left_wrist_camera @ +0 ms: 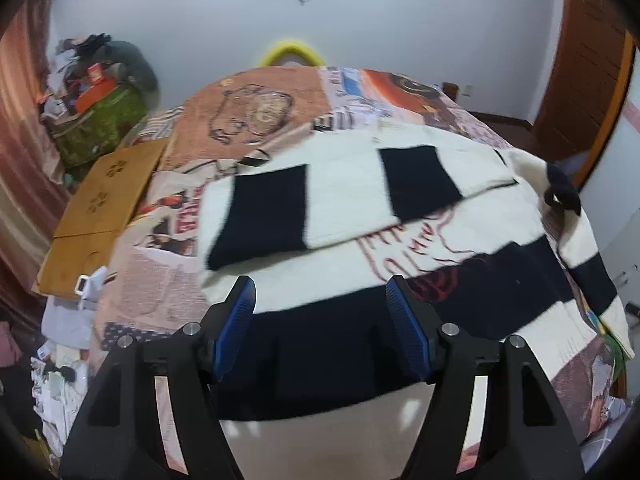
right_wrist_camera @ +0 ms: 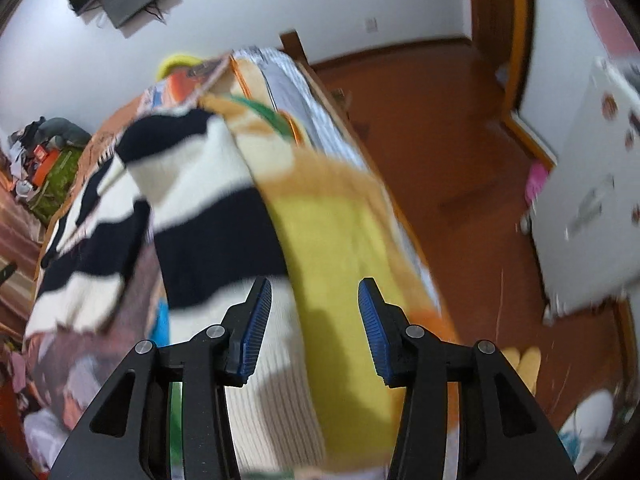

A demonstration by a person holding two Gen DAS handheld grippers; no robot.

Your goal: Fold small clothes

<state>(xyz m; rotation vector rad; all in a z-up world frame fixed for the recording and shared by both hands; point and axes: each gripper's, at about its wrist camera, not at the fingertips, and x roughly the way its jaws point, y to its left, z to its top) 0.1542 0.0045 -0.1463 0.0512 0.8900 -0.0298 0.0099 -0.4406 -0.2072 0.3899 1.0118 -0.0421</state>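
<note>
Sweater (left_wrist_camera: 400,216): cream with broad navy-black bands, red lettering across its cream middle; bedspread (left_wrist_camera: 256,112) under the sweater: tan, orange and newsprint-grey patchwork print; blanket (right_wrist_camera: 340,240) right of the sweater: yellow-green with tan and orange borders; gripper pads (left_wrist_camera: 236,320): ribbed blue on black arms; floor (right_wrist_camera: 460,160) beyond the blanket: reddish brown.

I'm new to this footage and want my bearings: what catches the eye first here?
A cream sweater with wide navy stripes, spread across the bed's patchwork cover, fills the left wrist view. Both claws, left and right, hang open above it, holding nothing. A yellow blanket lies beside the sweater at the bed's edge.
</note>
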